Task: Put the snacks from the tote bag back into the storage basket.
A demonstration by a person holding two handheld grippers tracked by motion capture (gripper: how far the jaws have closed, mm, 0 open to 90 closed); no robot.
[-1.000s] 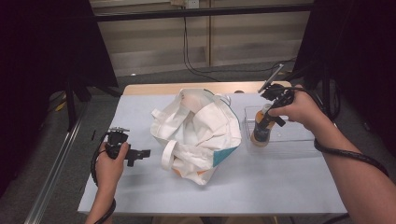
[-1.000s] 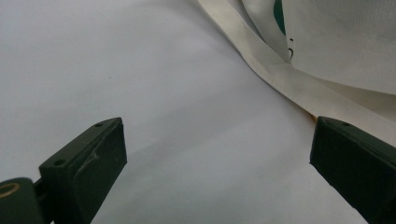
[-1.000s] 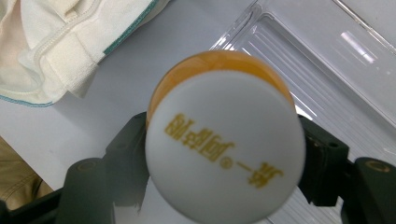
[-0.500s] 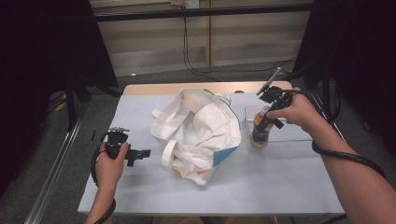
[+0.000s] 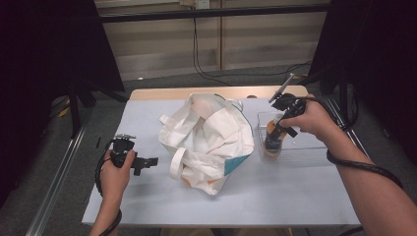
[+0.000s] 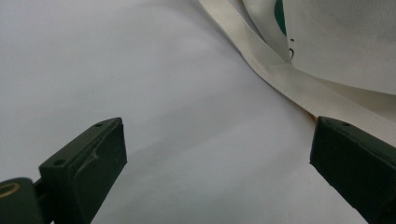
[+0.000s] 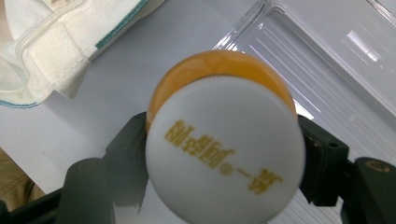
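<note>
The right gripper (image 5: pixel 273 139) clamps an orange bottle (image 7: pixel 224 135) with a white cap, upright in the clear tray (image 5: pixel 314 147) right of the cloth bag (image 5: pixel 206 137). The left gripper (image 5: pixel 150 161) rests wide open near the bag's left side, holding nothing

Bare forearms; both black grippers trail black cables, their blocky dark fingers (image 6: pixel 88 163) bearing small screw holes.
</note>
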